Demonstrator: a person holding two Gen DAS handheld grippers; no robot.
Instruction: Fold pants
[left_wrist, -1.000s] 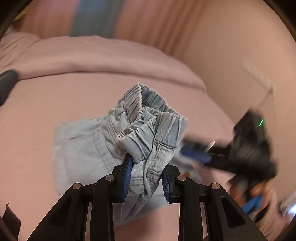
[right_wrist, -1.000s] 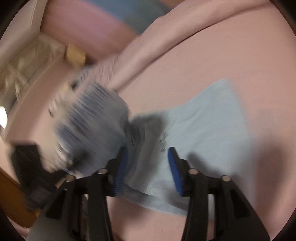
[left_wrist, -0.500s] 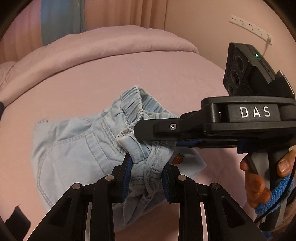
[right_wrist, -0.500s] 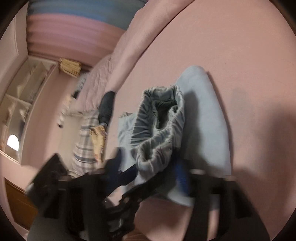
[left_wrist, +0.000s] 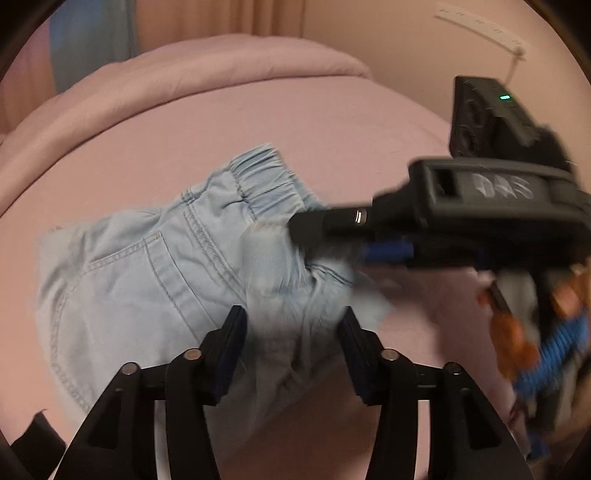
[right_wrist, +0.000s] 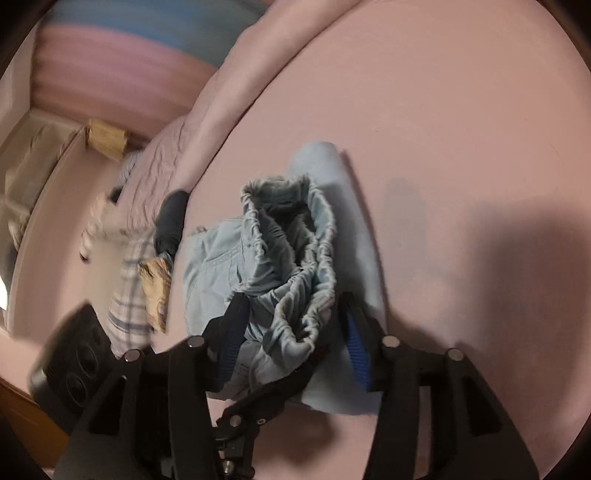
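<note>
Denim shorts (left_wrist: 140, 280) lie bunched on the pink bed (left_wrist: 258, 122). Left gripper (left_wrist: 290, 336) and right gripper (right_wrist: 291, 325) jaws are both opening around the elastic waistband (right_wrist: 295, 258) (fabric between, pads off). Risk: the released waistband slumps crooked, ruining the fold.

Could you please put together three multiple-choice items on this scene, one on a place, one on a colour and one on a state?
1. Where do the pants lie?
A. on a pink bed
B. on a wooden floor
C. in a basket

2. What colour are the pants?
A. black
B. light blue
C. red

3. How do the jaws of the left gripper stand?
A. clamped tight on the fabric
B. apart, with fabric between them
C. apart, with nothing between them

Answers: 1 A, pink bedding surrounds them; 2 B, pale blue denim with an elastic waistband; 3 B, the opening jaws leave gaps beside the fabric.
</note>
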